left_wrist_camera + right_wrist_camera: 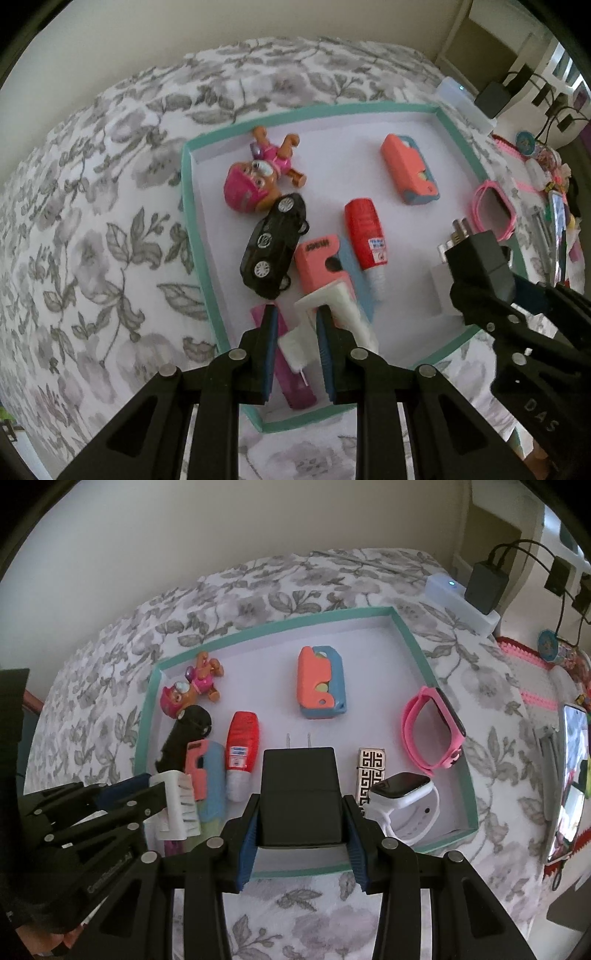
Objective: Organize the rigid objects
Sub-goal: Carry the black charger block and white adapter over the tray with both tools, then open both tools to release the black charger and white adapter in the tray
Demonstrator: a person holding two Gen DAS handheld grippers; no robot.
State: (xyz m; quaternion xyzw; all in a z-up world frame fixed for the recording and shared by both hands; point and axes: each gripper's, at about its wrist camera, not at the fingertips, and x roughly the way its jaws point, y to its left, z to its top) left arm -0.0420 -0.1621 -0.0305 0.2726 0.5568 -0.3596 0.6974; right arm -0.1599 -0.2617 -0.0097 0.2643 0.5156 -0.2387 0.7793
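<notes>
Bedding with a grey floral print [314,915] carries a teal-rimmed tray [413,642] beside a cream wall [184,535]. Right claw [301,834] grips a black plug adapter [299,797] over the tray's near edge. Left claw [295,354] pinches a white comb [343,306] beside a black toy car [273,243].

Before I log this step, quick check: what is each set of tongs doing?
Left tongs: shut on the white brush.
Right tongs: shut on the black charger, held over the teal tray.
</notes>
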